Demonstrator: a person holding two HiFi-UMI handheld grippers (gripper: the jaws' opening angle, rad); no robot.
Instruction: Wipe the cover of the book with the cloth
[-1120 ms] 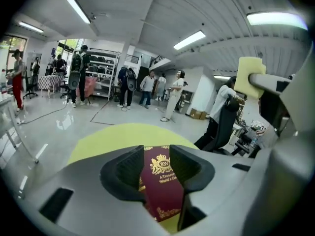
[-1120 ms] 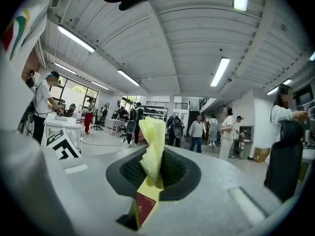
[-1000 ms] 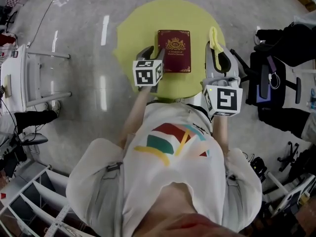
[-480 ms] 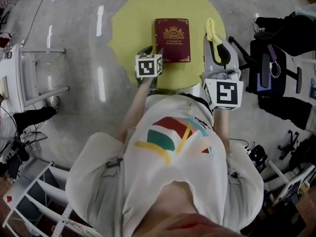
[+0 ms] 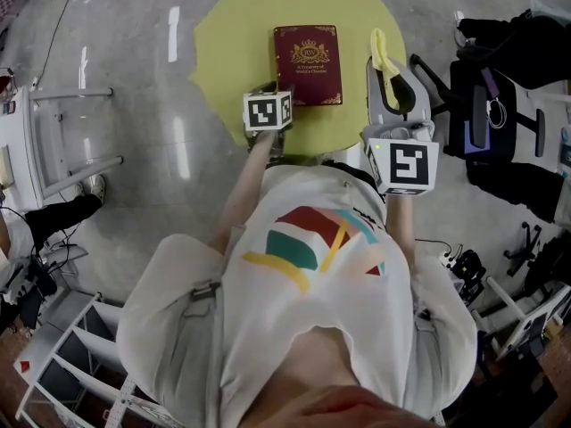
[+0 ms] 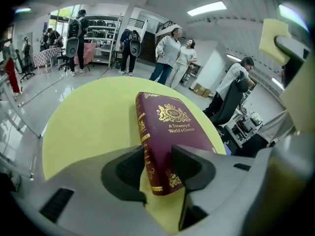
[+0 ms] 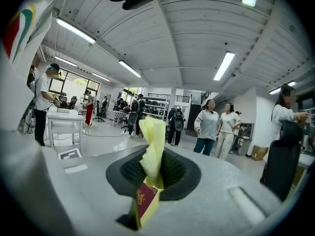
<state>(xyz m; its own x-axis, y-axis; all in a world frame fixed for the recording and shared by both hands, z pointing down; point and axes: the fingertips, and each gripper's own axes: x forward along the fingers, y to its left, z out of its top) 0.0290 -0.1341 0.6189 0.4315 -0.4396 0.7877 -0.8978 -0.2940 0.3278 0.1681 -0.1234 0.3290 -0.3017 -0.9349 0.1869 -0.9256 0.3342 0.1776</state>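
2 grippers show in the head view, above a round yellow table (image 5: 227, 43). The dark red book (image 5: 308, 63) lies flat near the table's middle, its gold-printed cover facing up. The left gripper (image 5: 270, 96) points down at the book's near left corner. The right gripper (image 5: 393, 68) is held to the right of the book, apart from it, with the yellow cloth (image 5: 384, 53) sticking out past its tips over the table's right edge.

From the left gripper view, the left gripper (image 6: 157, 167) stands released, and its jaws have just been opening. The near corner of the book (image 6: 170, 132) sits between them, spine side toward the left jaw, with a gap showing beside that jaw's pad. The rest of the cover runs away across the table (image 6: 88, 127). The cloth (image 6: 272, 39) shows at the upper right, and several people (image 6: 170, 53) stand in the room behind.

From the right gripper view, the right gripper (image 7: 153, 173) is clenched on the cloth (image 7: 153, 146), which is pinched between the 2 pads and rises above them as a folded strip. Below the jaws a small part of the book (image 7: 145, 203) is visible.
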